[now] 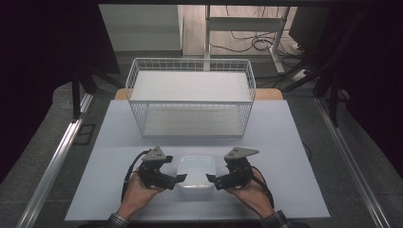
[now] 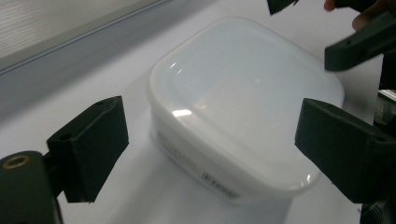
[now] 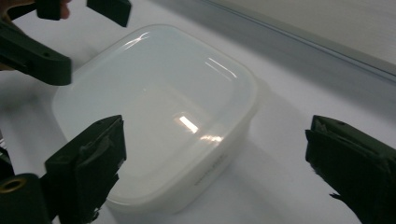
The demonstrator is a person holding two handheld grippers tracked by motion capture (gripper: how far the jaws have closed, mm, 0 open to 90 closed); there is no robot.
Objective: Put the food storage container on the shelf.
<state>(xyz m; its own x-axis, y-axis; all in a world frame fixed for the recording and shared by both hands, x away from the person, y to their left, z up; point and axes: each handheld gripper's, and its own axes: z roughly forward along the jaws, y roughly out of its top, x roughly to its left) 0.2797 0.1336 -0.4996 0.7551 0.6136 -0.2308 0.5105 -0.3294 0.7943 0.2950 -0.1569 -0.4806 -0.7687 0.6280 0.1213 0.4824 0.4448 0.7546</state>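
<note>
That lidded plastic box (image 1: 196,172) looks light and slick, so we'd pinch its side walls; left hand-held gripper (image 1: 181,178) and right hand-held gripper (image 1: 209,178) flank the box, jaws apart.

One box (image 1: 196,173) with its lid on sits on one table (image 1: 294,156). One wire basket (image 1: 190,95) stands behind it. There are two grippers, a left gripper (image 1: 177,179) and a right gripper (image 1: 212,180), each with two black jaws and one grey plate on top. Two hands hold them, a left hand (image 1: 138,190) and a right hand (image 1: 249,192).
</note>
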